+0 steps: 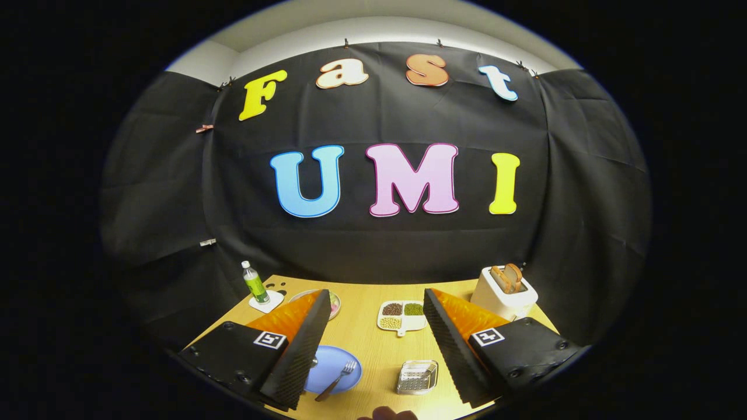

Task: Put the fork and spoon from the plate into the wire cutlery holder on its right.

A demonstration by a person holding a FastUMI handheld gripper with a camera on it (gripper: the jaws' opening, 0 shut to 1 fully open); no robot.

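With the tool (373, 350) held wide above the worktop (373, 332), the fork (337, 380) lay untouched on the plate (332, 368), lower centre, the holder (417, 377) waiting.

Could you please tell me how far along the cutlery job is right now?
Nothing looks done: the fork lies on the plate, and the holder beside it looks empty. The hand-held gripper hovers open above the table, holding nothing. The spoon is hard to make out. Both moves remain.

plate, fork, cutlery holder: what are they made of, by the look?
Plate: matte blue, likely plastic, no gloss seen. Fork: silver, glinting, probably steel. Cutlery holder: shiny wire mesh, seemingly chromed metal. Gripper jaws are open above the table, holding nothing.
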